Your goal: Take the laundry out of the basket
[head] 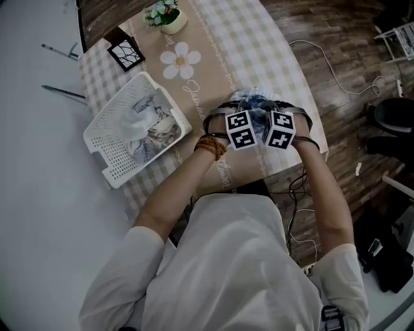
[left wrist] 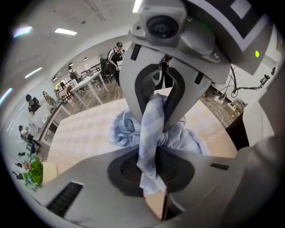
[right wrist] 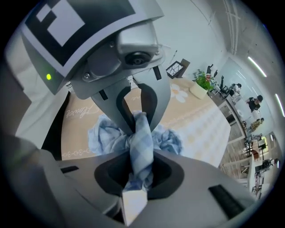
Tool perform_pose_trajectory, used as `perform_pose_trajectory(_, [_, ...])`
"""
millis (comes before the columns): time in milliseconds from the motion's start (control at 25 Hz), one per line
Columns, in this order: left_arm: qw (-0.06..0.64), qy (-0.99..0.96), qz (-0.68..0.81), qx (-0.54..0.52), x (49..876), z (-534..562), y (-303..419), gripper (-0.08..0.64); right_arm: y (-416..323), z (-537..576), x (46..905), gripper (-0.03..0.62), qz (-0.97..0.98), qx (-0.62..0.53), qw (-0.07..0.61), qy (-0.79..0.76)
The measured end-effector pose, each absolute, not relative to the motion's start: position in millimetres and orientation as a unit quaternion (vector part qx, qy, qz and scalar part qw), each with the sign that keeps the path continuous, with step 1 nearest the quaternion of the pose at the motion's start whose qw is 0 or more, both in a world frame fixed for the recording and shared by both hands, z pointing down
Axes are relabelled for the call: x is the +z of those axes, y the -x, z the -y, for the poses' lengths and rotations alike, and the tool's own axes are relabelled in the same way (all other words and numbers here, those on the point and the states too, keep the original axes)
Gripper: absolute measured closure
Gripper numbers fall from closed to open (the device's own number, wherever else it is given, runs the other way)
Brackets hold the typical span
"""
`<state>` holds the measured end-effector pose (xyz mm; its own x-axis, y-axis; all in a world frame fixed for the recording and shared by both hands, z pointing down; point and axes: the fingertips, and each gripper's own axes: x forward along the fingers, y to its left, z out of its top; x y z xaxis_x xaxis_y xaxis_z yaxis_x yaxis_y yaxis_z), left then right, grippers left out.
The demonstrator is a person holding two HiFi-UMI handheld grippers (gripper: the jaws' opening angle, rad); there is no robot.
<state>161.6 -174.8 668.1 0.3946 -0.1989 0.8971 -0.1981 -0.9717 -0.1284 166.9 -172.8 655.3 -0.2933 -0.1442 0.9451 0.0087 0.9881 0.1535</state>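
- The blue checked cloth [head: 255, 102] is out of the basket [head: 110, 161]. It is bunched over the bench [head: 284, 58] at the centre right of the head view, just beyond the two marker cubes.
- The left gripper [left wrist: 156, 118] has its jaws closed on a twisted fold of this cloth; the fold runs down between them and the rest lies crumpled on the bench past the tips.
- The right gripper [right wrist: 139, 122] grips the same cloth in the same way, on a narrow rope of fabric.
- The two grippers sit side by side, nearly touching, so both pinches are close together on one garment.
- Risk: each hold is on a thin twist, not a broad fold. If the grippers pull apart to spread the cloth, one twist may slide free and leave the piece hanging from a single gripper.
- Risk: the cloth lies near the bench's lower right edge. Let go there, it could slump over the edge toward the cables [head: 330, 64] on the floor.
- More laundry [head: 147, 126] lies in the white basket at the left of the frame, so the task looks unfinished.
- Risk: the basket seems to sit at the bench's left edge, perhaps a little over it. A tangled garment pulled upward may drag or tip this light basket.
- The flower pot [head: 169, 18] at the top of the frame stands well apart.
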Motion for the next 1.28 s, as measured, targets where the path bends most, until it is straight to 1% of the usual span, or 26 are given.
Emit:
perform_pose_trajectory(240, [-0.029, 0.826, -0.12, -0.549, 707.0, 179.5, -151.9, 0.48, -155.9, 175.8, 693.7, 0.509, 0.803, -0.044, 0.594, -0.027])
perform_pose_trajectory(480, [-0.045, 0.824, -0.145, -0.546, 733.2, 175.7, -152.1, 0.486, -156.0, 171.9, 718.6, 0.509, 0.811, -0.029, 0.583, -0.052])
perform_pose_trajectory(680, [-0.058, 0.819, -0.118, -0.559, 729.9, 174.0, -155.0, 0.488, -157.2, 171.3, 714.2, 0.509, 0.813, -0.013, 0.579, -0.058])
perform_pose_trajectory(800, [-0.091, 0.827, -0.141, -0.537, 719.7, 176.0, -152.7, 0.485, -158.4, 174.2, 703.4, 0.508, 0.821, 0.013, 0.565, -0.083])
perform_pose_trajectory(960, [-0.136, 0.845, -0.2, -0.477, 692.4, 181.6, -144.0, 0.403, -165.0, 180.7, 677.2, 0.44, 0.836, 0.058, 0.527, -0.14])
perform_pose_trajectory(1080, [-0.172, 0.855, -0.235, -0.43, 664.6, 176.0, -135.5, 0.312, -171.2, 179.7, 656.0, 0.399, 0.845, 0.078, 0.501, -0.172])
perform_pose_trajectory(1160, [-0.187, 0.861, -0.259, -0.397, 644.5, 172.3, -129.6, 0.304, -173.0, 181.2, 637.5, 0.373, 0.854, 0.09, 0.473, -0.197])
perform_pose_trajectory(1280, [-0.187, 0.874, -0.305, -0.329, 606.9, 171.4, -121.3, 0.304, -170.8, 185.1, 603.7, 0.367, 0.872, 0.101, 0.418, -0.233])
